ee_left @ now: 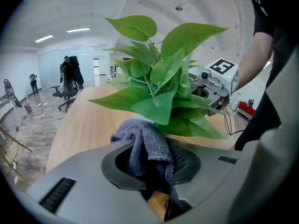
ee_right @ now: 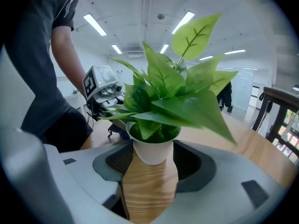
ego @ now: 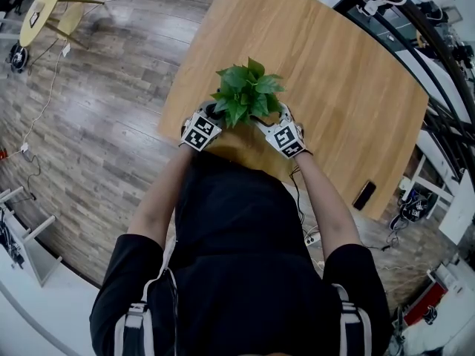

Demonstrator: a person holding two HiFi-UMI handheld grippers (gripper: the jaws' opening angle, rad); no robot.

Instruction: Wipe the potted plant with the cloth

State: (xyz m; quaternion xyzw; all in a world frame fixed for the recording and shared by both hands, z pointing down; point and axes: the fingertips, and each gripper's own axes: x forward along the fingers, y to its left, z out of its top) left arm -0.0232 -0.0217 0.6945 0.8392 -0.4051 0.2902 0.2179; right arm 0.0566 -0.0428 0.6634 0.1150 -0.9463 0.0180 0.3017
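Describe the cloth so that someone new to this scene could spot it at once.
On the light wooden table stands a green leafy plant in a white pot, near the person's edge. Beside it, the left gripper pinches a crumpled grey-blue textured cloth, the only soft, dull thing against glossy leaves.

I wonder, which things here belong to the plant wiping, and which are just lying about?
In the job: potted plant; cloth gripped in the left claw; right claw closed on the white pot.
Lying about: black phone on the wooden table; yellow round table.
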